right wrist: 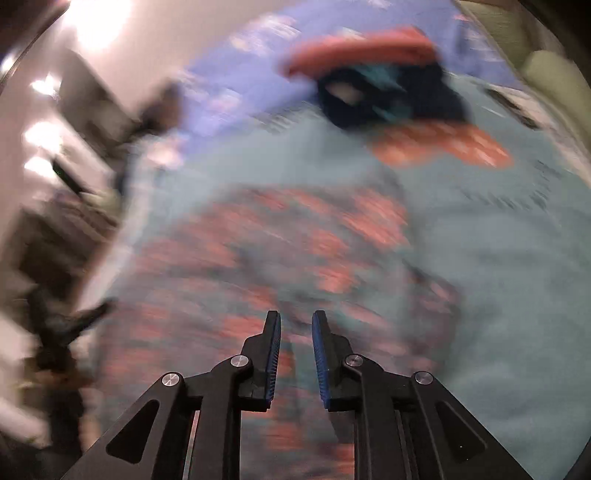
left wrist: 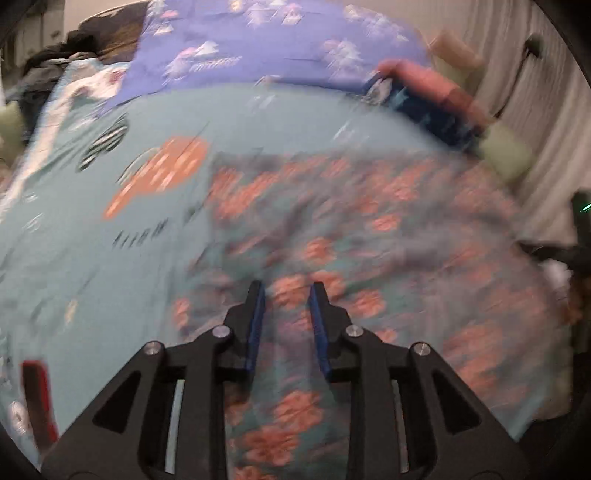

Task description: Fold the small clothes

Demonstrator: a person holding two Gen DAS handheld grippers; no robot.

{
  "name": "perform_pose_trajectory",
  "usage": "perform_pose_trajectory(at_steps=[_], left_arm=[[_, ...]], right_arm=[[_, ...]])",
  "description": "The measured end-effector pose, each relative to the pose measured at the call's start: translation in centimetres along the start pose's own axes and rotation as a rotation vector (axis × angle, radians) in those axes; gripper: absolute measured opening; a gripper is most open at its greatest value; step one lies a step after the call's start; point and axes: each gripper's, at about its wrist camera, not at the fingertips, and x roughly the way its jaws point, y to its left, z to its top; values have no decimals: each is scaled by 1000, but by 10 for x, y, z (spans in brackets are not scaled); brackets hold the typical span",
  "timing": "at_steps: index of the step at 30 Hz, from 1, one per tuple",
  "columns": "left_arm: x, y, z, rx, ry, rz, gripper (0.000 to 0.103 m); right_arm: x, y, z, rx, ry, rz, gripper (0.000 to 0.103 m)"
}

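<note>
Fabric with pink flowers, the floral garment (left wrist: pixel 332 240), lies spread on the teal bedspread (left wrist: pixel 92 240), not yet folded small as far as the blur shows. Left gripper (left wrist: pixel 287 295) and right gripper (right wrist: pixel 295 325) both hover above it, jaws apart, pinching nothing. Beyond sits a darker pile of clothes (right wrist: pixel 388 96), seemingly finished.

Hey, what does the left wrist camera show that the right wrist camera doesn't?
Only the left wrist view shows a red object at its lower left and a pleated white curtain. Only the right wrist view shows bright lights at its upper left. Both show the flowered cloth lying on a teal sheet, with purple fabric behind.
</note>
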Motion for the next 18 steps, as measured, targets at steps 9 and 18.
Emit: perform_pose_trajectory(at_steps=[9, 18], left_arm=[[-50, -4, -7, -31, -47, 15, 31], [-70, -18, -24, -40, -50, 23, 37]], right_arm=[[-51, 12, -24, 66, -106, 6, 11], [-64, 42, -49, 34, -79, 19, 15]])
